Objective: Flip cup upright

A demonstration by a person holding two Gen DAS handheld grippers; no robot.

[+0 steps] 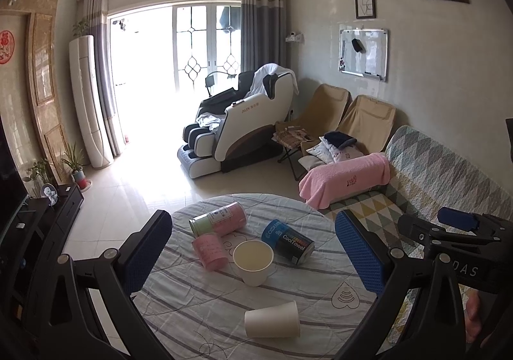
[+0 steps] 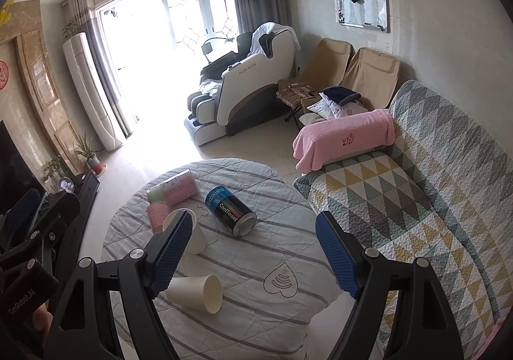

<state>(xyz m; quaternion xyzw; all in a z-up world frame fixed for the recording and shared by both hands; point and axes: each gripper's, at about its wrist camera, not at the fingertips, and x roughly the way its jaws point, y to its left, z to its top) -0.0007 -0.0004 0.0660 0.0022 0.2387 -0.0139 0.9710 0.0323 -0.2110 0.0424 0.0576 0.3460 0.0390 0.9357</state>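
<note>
Cup [image 1: 272, 323], paper, white: lies on its side on your table [image 1: 192, 305], near a second, upright cup [image 1: 253, 262]. Your left gripper [image 1: 253, 252] and right gripper [image 2: 256, 251]: fingers wide, holding nothing.

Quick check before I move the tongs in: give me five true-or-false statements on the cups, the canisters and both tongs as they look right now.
1. One paper cup lies on its side near the table's front edge. True.
2. The other paper cup stands upside down. False: it stands upright, mouth open upward.
3. The left tongs are shut on a cup. False: they are open and hold nothing.
4. The blue and black CoolTowel canister lies on its side. True.
5. The right tongs are shut. False: they are open, above the round table.
</note>
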